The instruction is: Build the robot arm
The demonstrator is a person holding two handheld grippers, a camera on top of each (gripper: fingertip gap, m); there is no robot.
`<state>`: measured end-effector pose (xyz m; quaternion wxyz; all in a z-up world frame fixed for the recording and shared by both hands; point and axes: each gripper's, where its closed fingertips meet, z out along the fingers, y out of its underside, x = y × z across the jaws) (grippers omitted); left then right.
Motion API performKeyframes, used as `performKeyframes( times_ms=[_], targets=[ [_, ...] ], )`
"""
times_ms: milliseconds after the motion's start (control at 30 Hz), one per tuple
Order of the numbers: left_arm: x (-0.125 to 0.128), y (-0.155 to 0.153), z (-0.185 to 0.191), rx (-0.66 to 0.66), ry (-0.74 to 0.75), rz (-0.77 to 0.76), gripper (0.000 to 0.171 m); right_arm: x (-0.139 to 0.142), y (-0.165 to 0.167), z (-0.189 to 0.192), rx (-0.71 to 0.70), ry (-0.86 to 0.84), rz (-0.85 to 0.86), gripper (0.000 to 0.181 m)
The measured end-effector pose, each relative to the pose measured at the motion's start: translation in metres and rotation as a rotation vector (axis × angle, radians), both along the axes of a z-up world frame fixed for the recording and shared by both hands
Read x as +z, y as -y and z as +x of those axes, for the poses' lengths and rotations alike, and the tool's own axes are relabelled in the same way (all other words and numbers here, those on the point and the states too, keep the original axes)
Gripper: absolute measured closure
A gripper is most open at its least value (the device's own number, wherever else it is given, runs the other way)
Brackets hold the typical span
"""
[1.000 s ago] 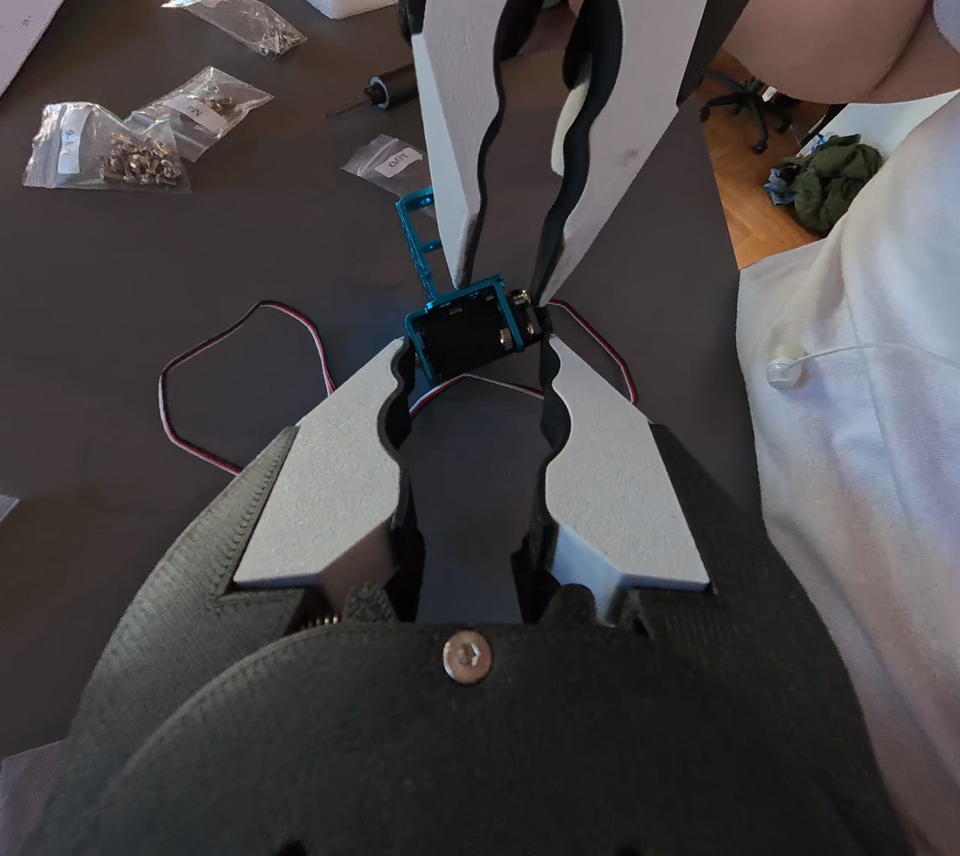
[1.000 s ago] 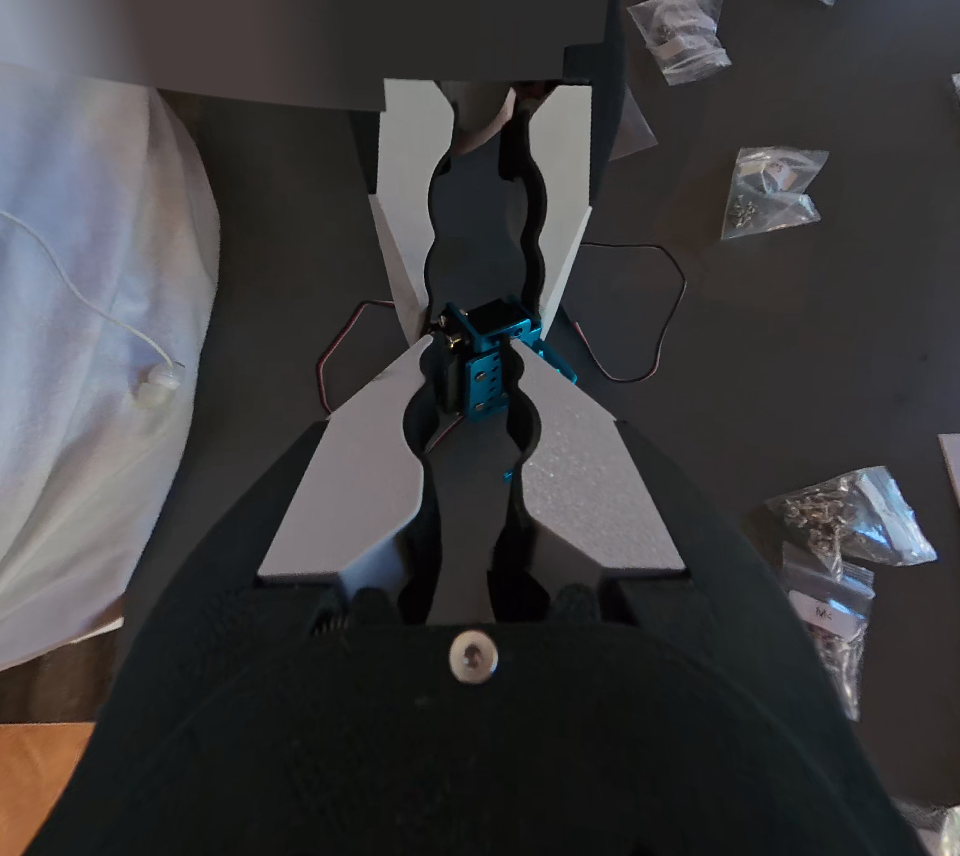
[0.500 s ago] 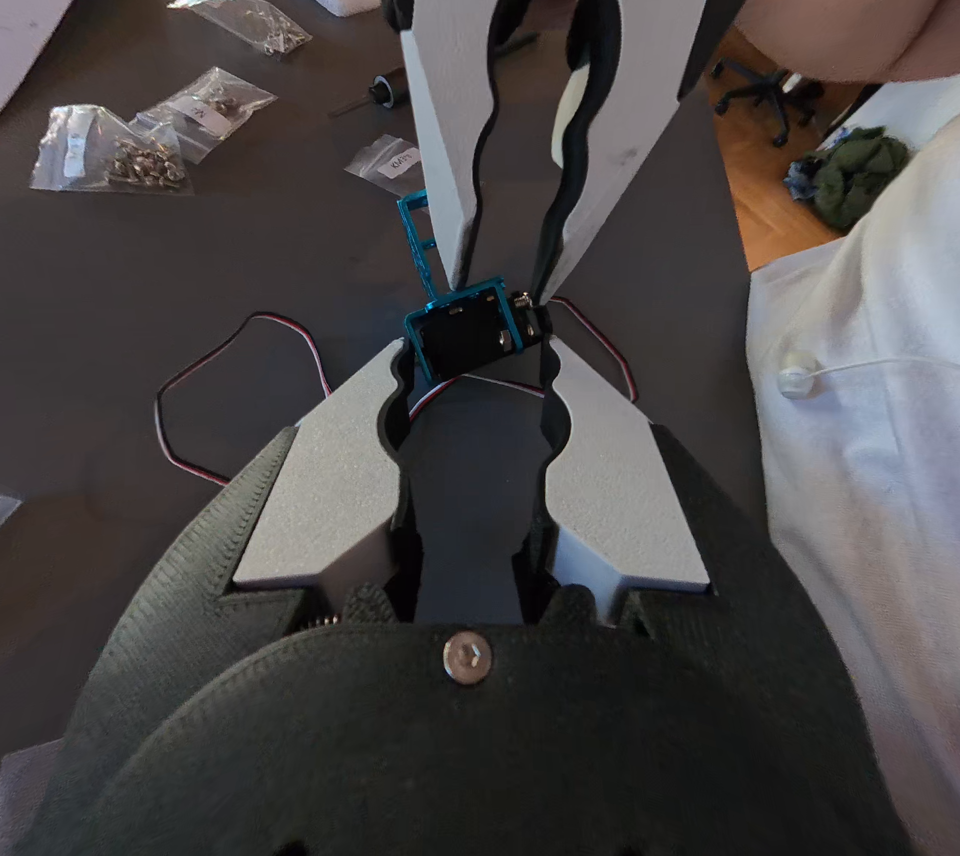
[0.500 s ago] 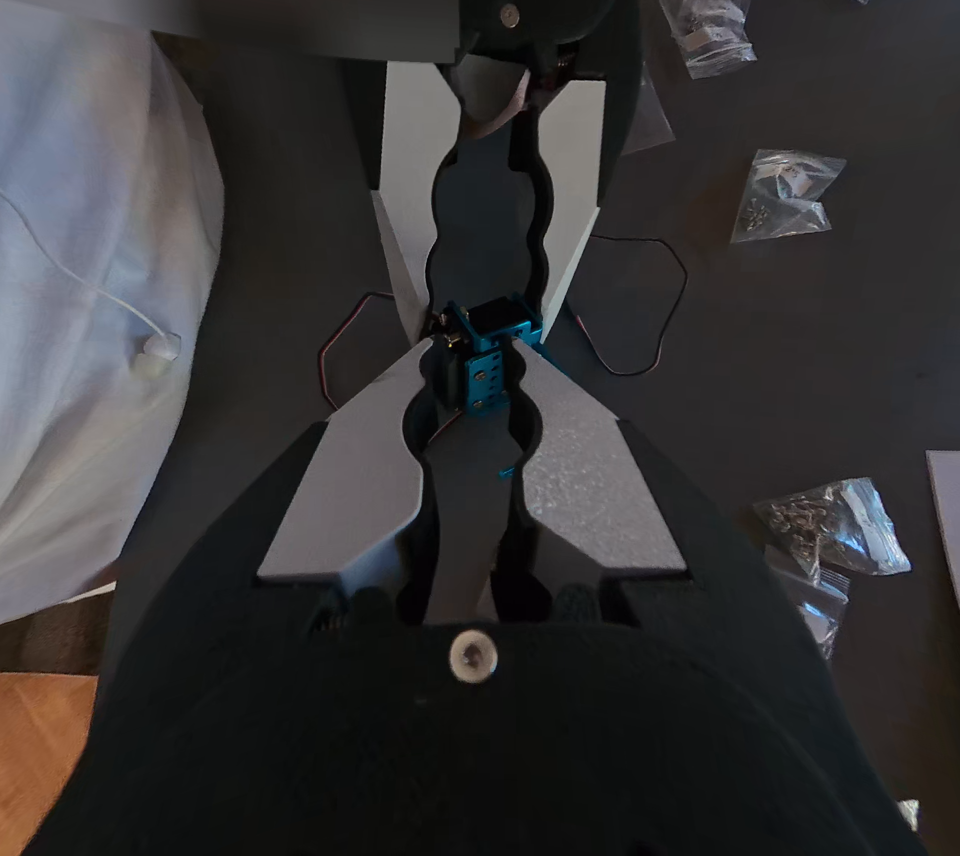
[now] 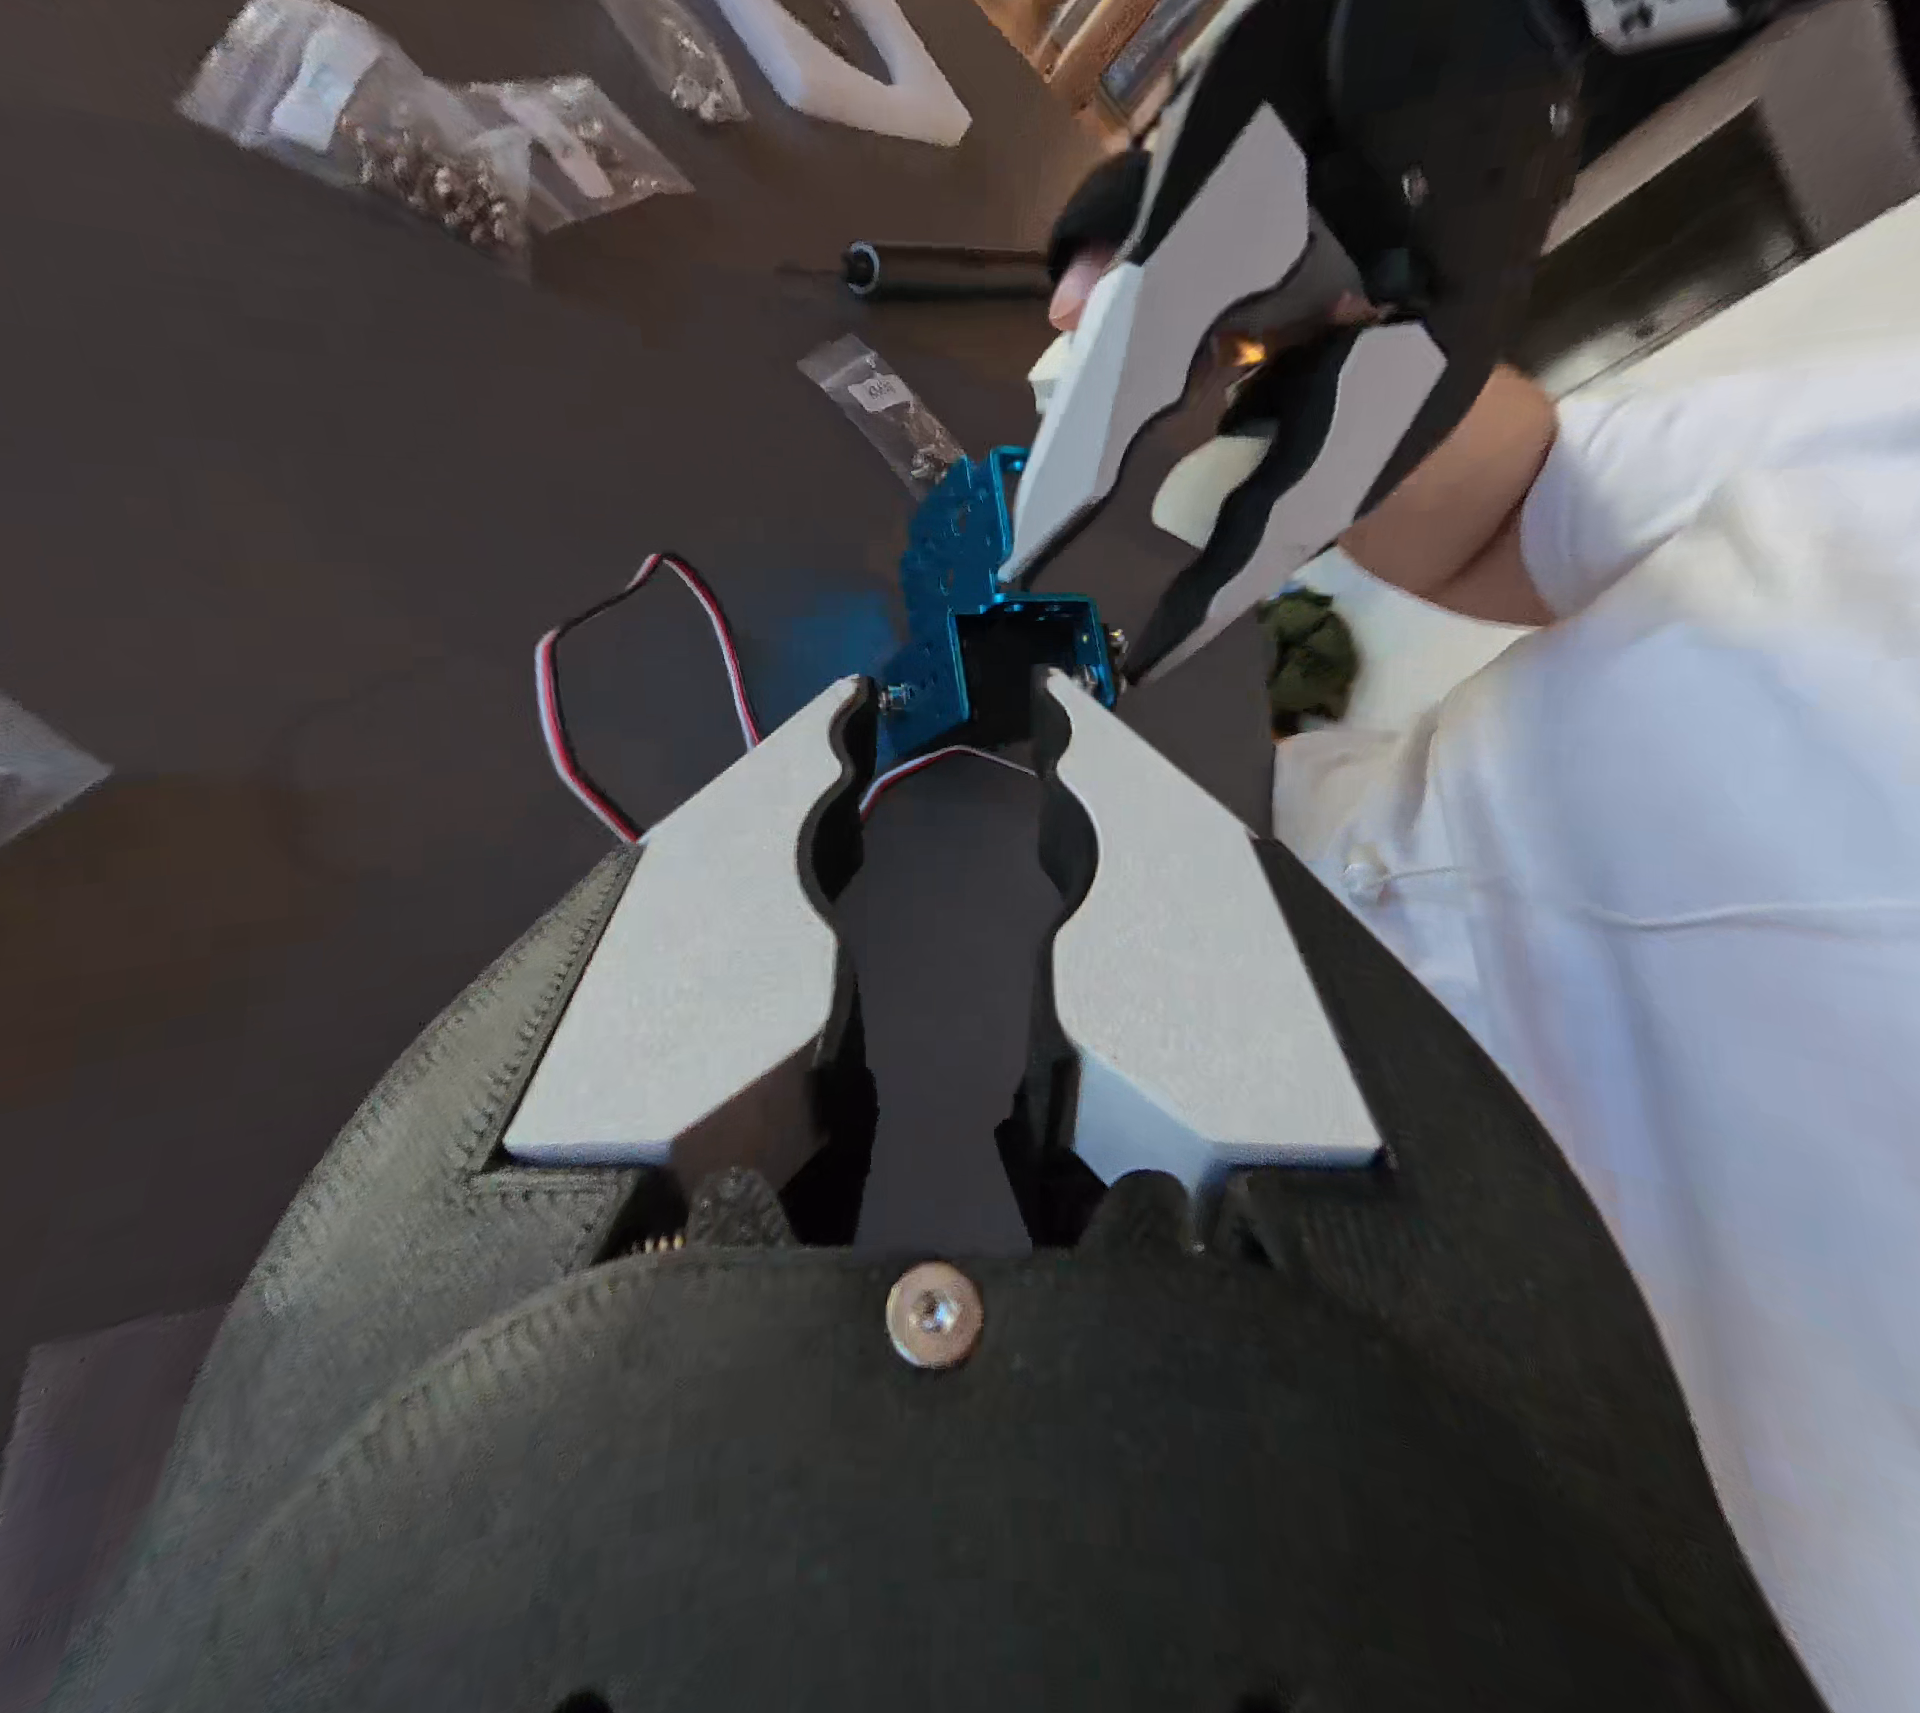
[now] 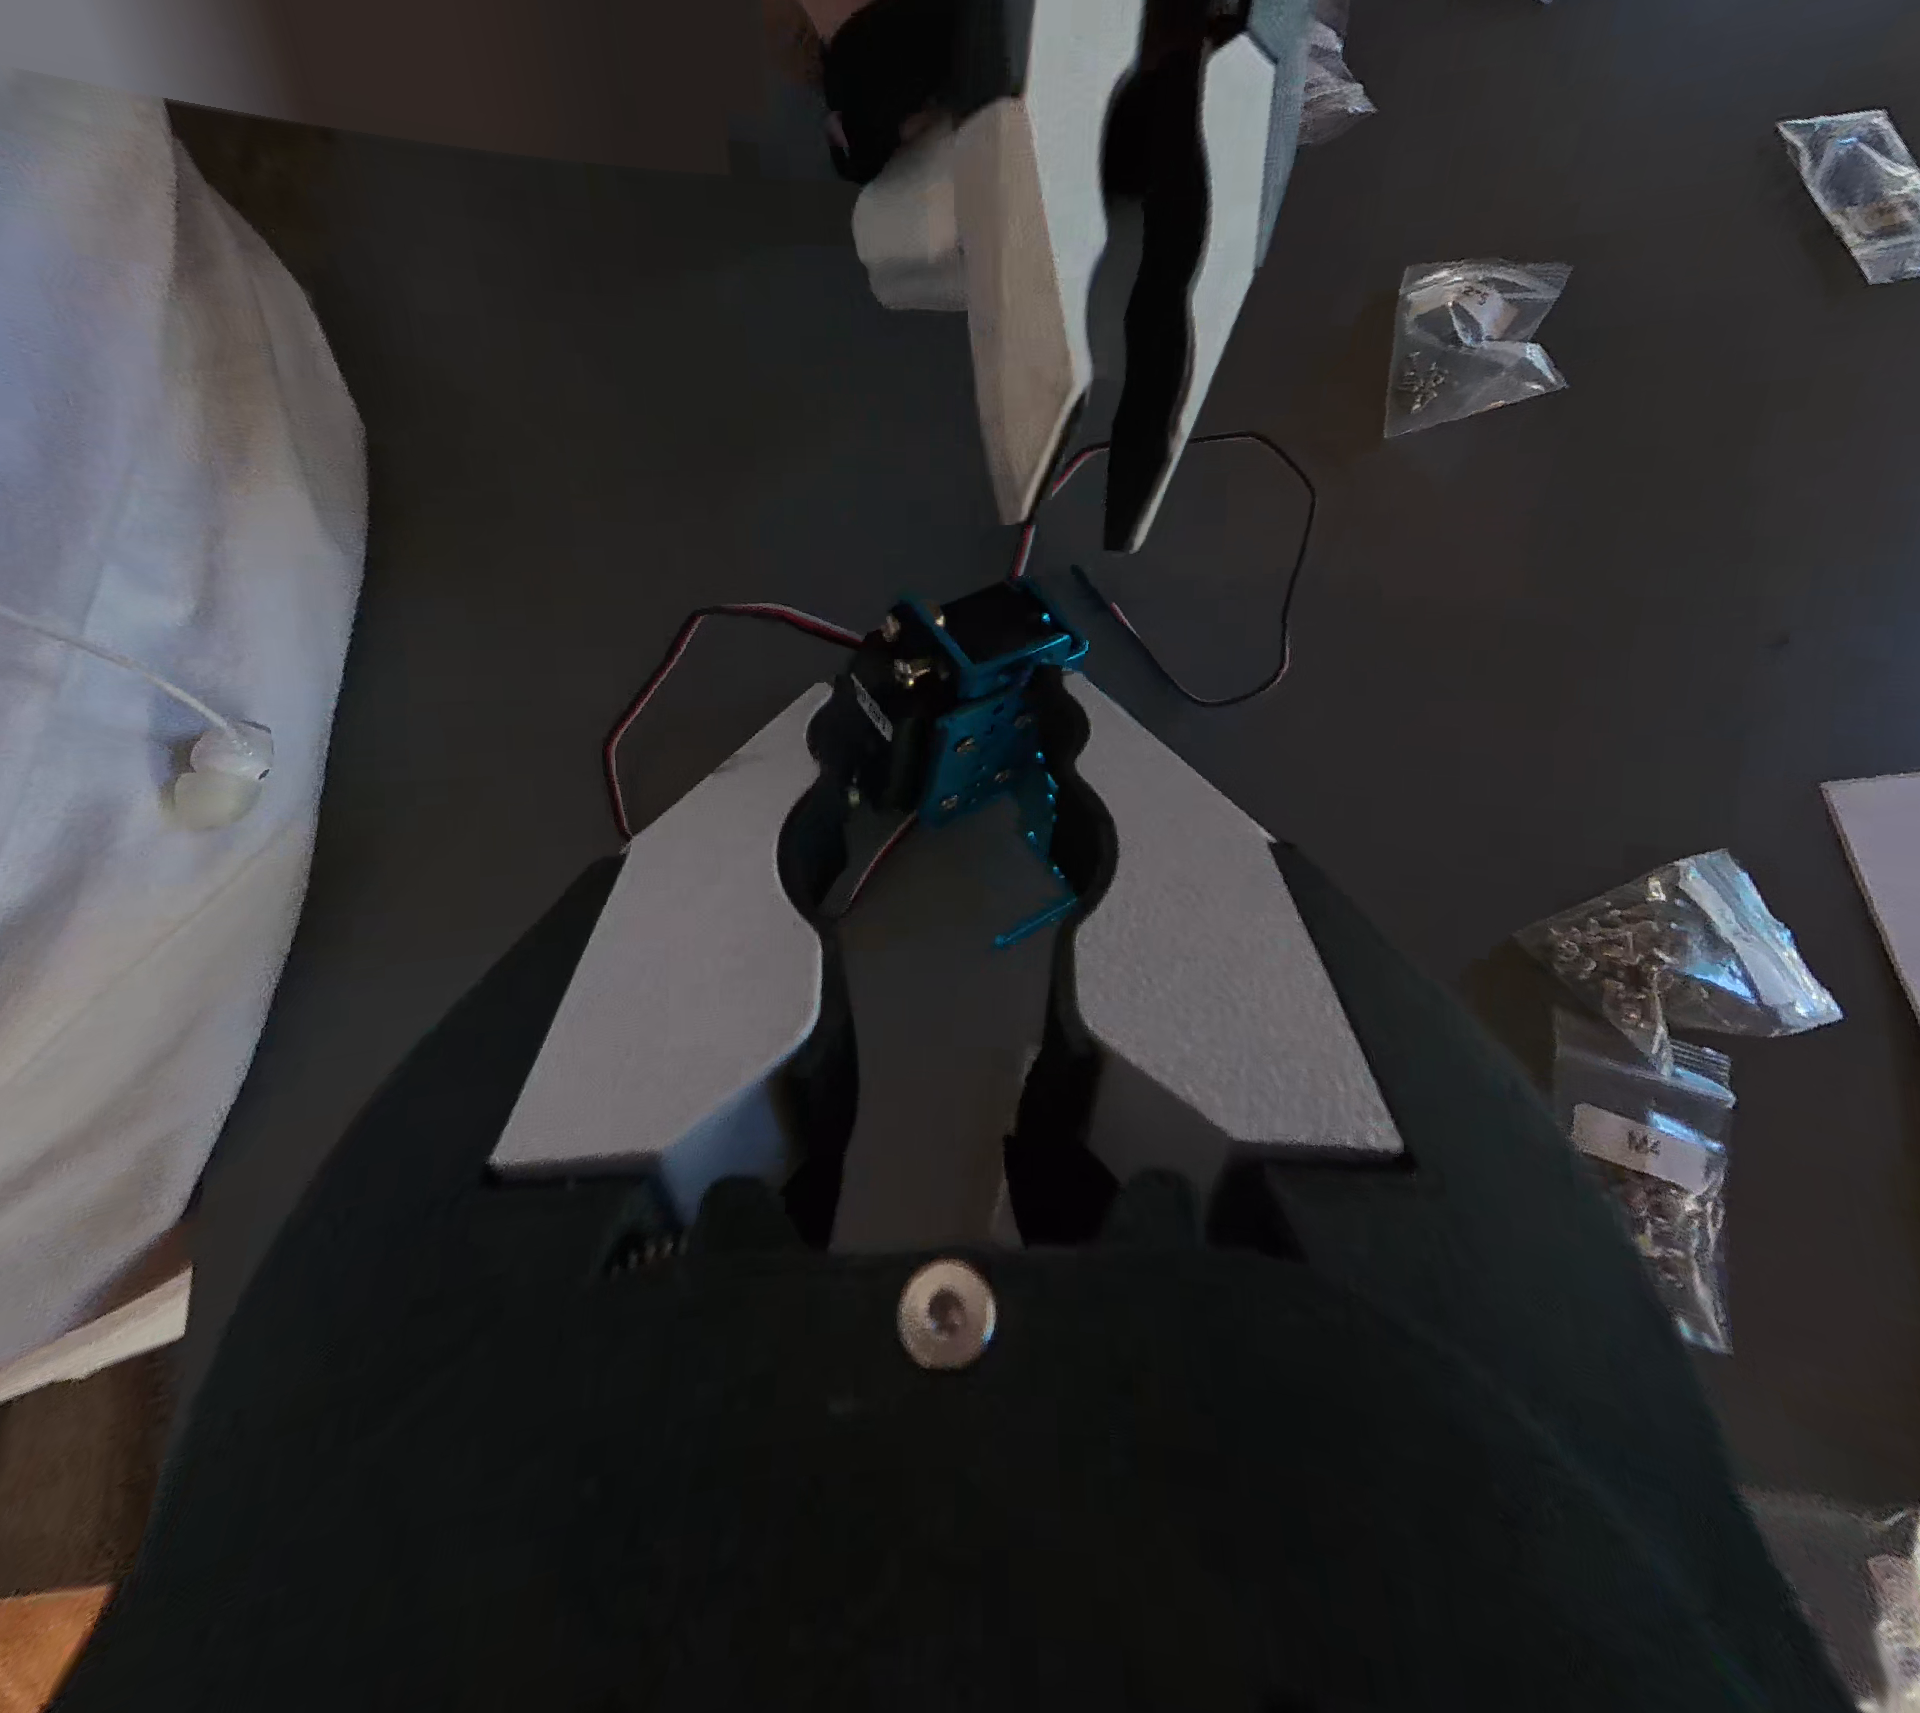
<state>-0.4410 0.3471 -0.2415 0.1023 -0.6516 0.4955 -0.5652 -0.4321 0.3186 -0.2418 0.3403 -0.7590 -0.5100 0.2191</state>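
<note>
A blue metal bracket with a black servo (image 6: 966,718) sits between the fingers of my right gripper (image 6: 951,697), which is shut on it above the dark table (image 6: 582,437). The assembly also shows in the left wrist view (image 5: 997,635), with the right gripper (image 5: 1075,624) coming in from the upper right. My left gripper (image 5: 951,692) is just short of the servo, slightly open and empty. In the right wrist view the left gripper (image 6: 1075,525) hangs clear of the servo. The servo's red, white and black wire (image 5: 665,567) loops over the table.
Several clear bags of screws (image 5: 416,146) lie on the table, with more in the right wrist view (image 6: 1475,344). A white foam frame (image 5: 810,1), a black rod-shaped tool (image 5: 935,271) and a small bag (image 5: 883,406) lie farther off. A person in a white shirt (image 5: 1662,832) is close alongside. Both grippers' tips are close together, under 4 cm apart.
My left gripper has come off the servo and drawn back, its jaws narrower. The right gripper keeps the bracket and servo and has turned with it. Both views have tilted.
</note>
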Motion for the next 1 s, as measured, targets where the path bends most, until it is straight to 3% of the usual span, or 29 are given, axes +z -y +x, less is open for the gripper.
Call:
performKeyframes(
  times_ms=[100, 367, 633, 867, 1000],
  targets=[
    [-0.003, -0.002, 0.007, 0.016, -0.036, -0.103, 0.149, -0.001, 0.001, 0.001, -0.048, -0.028, -0.012, 0.139],
    [-0.01, 0.003, 0.016, 0.012, -0.076, -0.162, 0.156, 0.0, 0.001, 0.003, -0.198, -0.126, 0.005, 0.134],
    [-0.008, 0.015, 0.016, 0.034, -0.062, -0.134, 0.156, 0.004, 0.006, 0.001, -0.286, -0.199, -0.013, 0.136],
    [-0.006, 0.022, 0.016, 0.145, -0.068, -0.059, 0.157, 0.004, 0.01, -0.001, -0.446, -0.252, 0.044, 0.127],
    [-0.005, 0.025, 0.016, 0.199, -0.08, -0.049, 0.158, -0.003, 0.011, 0.01, -0.547, -0.202, 0.108, 0.127]
  ],
)
